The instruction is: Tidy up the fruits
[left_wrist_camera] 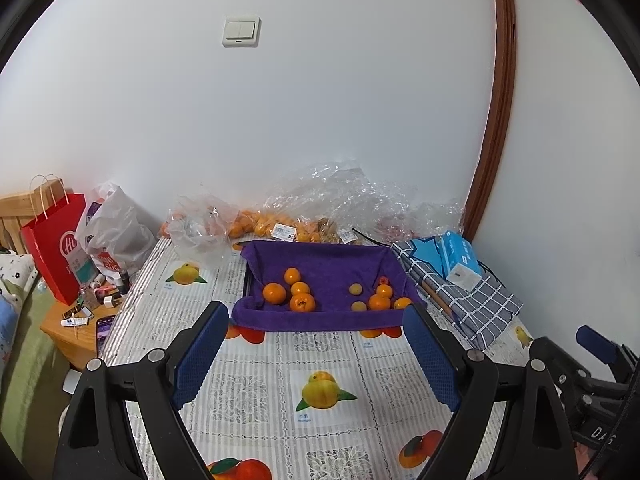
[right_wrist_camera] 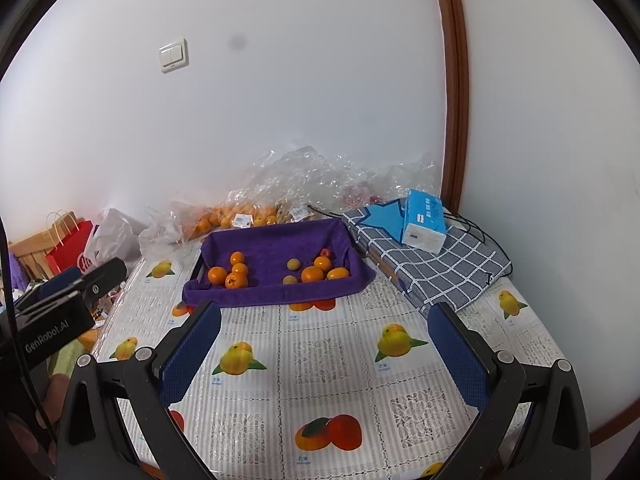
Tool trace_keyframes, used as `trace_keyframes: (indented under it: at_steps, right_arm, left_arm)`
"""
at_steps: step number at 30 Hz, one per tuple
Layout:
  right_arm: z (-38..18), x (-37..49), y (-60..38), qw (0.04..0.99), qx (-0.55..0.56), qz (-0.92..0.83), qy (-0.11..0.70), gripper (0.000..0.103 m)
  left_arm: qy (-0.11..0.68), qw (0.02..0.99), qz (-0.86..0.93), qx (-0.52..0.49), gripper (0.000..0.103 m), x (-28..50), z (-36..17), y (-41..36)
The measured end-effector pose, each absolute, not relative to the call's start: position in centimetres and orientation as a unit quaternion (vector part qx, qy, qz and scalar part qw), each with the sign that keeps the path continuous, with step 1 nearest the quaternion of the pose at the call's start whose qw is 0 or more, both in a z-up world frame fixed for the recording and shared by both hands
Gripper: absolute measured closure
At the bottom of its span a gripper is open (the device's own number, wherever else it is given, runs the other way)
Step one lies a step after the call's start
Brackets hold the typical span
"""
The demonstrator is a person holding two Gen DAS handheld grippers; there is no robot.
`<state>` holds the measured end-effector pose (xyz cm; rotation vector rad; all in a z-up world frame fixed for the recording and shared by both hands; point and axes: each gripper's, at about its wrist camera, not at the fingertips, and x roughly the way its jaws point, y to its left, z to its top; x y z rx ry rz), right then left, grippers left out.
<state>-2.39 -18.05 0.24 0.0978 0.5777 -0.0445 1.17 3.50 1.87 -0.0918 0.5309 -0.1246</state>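
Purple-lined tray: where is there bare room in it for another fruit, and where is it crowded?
Inside the purple-lined tray, a bare strip runs down the middle between the left orange cluster and the right fruit group, and along the back wall. The front corners are crowded. The tablecloth before the tray is bare. Both tools, left tool and right tool, are open.

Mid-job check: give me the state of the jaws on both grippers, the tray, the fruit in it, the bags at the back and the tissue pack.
left gripper: jaws open, empty
right gripper: jaws open, empty
purple-lined tray: open, holds fruit
left fruit group: four oranges, clustered
right fruit group: mixed fruits, loosely clustered
clear bags: still hold fruit
tissue pack: lying on checked cloth
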Motion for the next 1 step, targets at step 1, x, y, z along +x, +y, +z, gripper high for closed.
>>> trace_keyframes:
  at_steps: [1]
  right_arm:
    - [0.20,-2.33,-18.01,0.957,0.047,-0.022,0.286,0.001]
  left_arm:
    - [0.263,0.961,-0.064,-0.046,0.015,1.24,1.80,3.51]
